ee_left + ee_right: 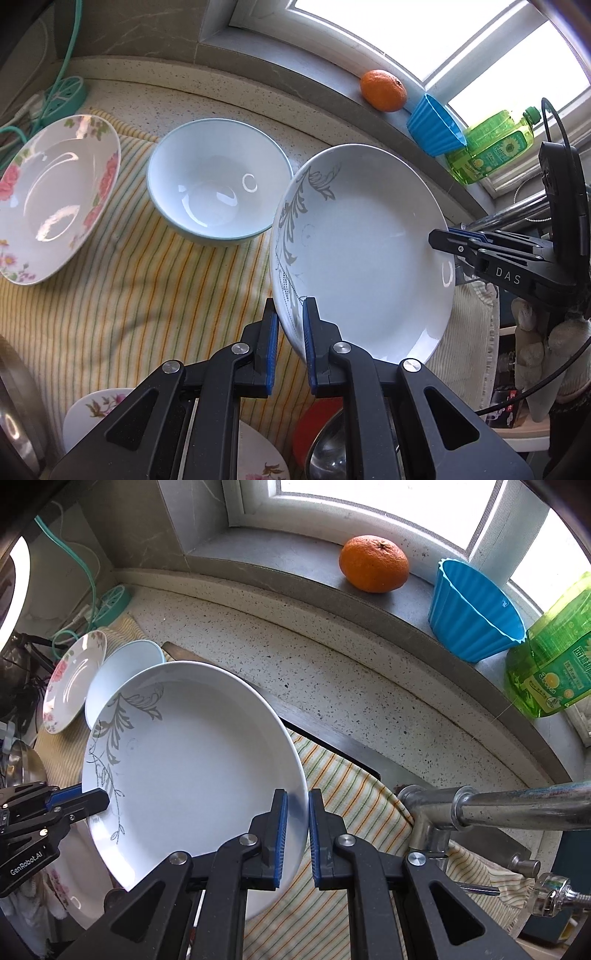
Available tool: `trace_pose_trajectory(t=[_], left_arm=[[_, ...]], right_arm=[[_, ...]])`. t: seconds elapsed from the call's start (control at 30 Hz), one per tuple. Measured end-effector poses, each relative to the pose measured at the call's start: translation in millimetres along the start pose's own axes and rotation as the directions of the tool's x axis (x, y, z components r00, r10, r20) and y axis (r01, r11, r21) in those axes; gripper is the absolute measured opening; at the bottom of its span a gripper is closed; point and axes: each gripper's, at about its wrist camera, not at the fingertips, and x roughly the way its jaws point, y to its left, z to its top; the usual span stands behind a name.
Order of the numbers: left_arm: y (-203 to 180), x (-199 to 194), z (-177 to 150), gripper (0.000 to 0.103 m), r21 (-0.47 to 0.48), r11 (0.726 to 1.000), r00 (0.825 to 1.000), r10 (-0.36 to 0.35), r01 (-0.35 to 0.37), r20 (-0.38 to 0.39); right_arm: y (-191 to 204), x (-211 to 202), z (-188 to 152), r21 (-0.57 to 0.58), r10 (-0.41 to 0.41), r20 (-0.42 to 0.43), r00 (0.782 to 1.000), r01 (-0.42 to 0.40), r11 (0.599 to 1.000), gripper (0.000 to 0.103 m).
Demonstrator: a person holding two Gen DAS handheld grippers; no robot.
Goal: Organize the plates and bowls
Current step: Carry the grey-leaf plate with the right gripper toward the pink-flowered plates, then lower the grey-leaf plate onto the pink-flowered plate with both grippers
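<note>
A white plate with a grey vine pattern [365,251] [192,753] hangs tilted above the striped cloth, held from both sides. My left gripper [290,314] is shut on its patterned rim, and my right gripper [297,805] is shut on the opposite rim. Each gripper shows in the other's view: the right gripper [439,236] at the plate's right edge, the left gripper [105,799] at its lower left. A pale blue bowl [218,184] [122,675] stands upright on the cloth, left of it a rose-patterned plate [55,195] [72,681].
A striped cloth [129,295] covers the counter. On the window sill lie an orange [373,563], a blue fluted cup [476,613] and a green bottle [554,657]. A metal tap [480,808] reaches in at the right. Another floral plate [92,410] and a steel bowl [328,446] sit below.
</note>
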Motion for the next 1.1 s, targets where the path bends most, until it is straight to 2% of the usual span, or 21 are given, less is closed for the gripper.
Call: trace_pose_trajectory(t=[0.53, 1.1], left_arm=[[43, -54, -22, 0.011, -0.038, 0.999, 0.998, 0.020, -0.018, 0.057], [98, -98, -61, 0.011, -0.086, 0.996, 0.997, 0.042, -0.036, 0.064]], right_arm=[[65, -29, 2, -0.053, 0.017, 0.035, 0.999, -0.015, 0.998, 0.010], [146, -35, -16, -0.112, 0.048, 0.017, 0.999, -0.046, 0.993, 0.010]])
